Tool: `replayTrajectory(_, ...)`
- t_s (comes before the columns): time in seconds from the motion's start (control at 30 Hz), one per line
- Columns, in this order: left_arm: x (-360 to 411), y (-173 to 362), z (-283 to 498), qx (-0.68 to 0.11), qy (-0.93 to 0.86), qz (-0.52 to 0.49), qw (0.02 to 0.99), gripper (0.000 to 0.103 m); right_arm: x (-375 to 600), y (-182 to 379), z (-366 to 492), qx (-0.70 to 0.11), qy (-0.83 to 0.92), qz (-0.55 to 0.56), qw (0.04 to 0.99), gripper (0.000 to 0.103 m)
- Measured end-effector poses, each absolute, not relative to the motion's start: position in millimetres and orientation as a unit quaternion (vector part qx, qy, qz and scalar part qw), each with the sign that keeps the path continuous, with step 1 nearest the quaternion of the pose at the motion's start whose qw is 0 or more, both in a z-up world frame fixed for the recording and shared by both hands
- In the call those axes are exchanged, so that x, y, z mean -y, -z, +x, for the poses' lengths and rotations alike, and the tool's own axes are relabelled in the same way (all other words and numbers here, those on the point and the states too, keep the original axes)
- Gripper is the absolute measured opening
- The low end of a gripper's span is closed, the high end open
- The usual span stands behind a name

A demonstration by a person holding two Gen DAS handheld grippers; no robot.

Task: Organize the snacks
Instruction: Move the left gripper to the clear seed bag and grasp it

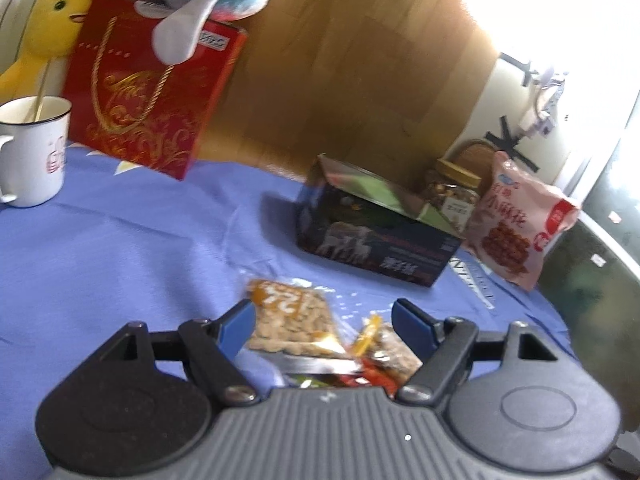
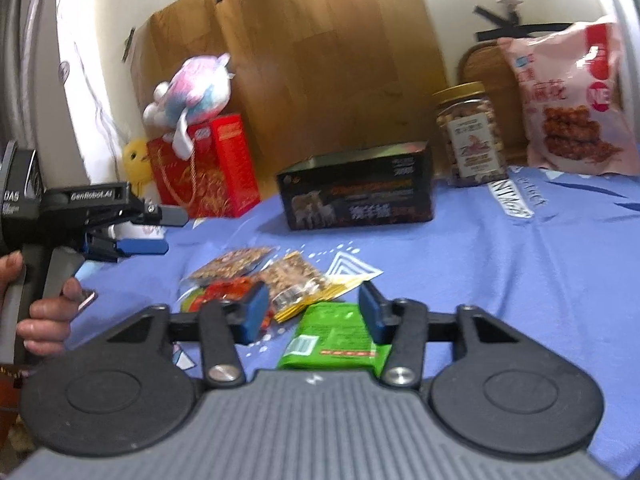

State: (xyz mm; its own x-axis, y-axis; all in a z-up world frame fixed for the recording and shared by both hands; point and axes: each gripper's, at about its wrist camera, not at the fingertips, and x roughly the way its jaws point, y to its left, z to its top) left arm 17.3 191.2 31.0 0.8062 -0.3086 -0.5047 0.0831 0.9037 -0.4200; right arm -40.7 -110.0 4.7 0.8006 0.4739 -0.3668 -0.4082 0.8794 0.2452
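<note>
Between the wide right claw (image 2: 314, 308) fingers lies the green packet (image 2: 334, 336), ungripped.

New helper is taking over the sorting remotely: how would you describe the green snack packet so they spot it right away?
Start at the dark open box standing on the blue cloth, then come toward the camera to the heap of small packets. The green packet lies flat at its near right edge, between the right gripper fingers: the only solid green one.

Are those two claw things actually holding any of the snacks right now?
No. The left gripper and right gripper both have open jaws, hovering above the small snack packets on the blue cloth, gripping nothing.
</note>
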Motion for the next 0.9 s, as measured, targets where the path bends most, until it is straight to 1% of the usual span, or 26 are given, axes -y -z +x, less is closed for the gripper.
replayTrajectory(0.13,-203,-26,24,-0.307,0.105,-0.207,0.923,0.077,92,-7,-29,-0.222,-0.258,0.057,0.939,0.051)
replayTrajectory(0.33,-214,-18,42,-0.319,0.093,-0.226,0.916,0.077,63,-2,-8,-0.264,-0.302,0.038,0.915,0.051)
replayTrajectory(0.5,-221,-8,61,-0.345,0.084,-0.25,0.901,0.077,31,-9,24,-0.289,-0.346,0.026,0.892,0.05)
replayTrajectory(0.57,-224,-4,61,-0.35,0.094,-0.264,0.894,0.077,24,-11,46,-0.312,-0.352,0.036,0.882,0.05)
replayTrajectory(0.7,-223,4,63,-0.37,0.112,-0.283,0.878,0.073,13,-11,92,-0.362,-0.354,0.045,0.861,0.05)
replayTrajectory(0.73,-222,7,65,-0.377,0.117,-0.288,0.872,0.071,10,-9,102,-0.38,-0.352,0.04,0.855,0.051)
replayTrajectory(0.8,-221,11,66,-0.377,0.123,-0.292,0.87,0.071,6,-1,118,-0.425,-0.358,0.038,0.831,0.052)
replayTrajectory(0.9,-217,15,70,-0.381,0.13,-0.299,0.865,0.052,7,-1,118,-0.431,-0.377,0.047,0.818,0.062)
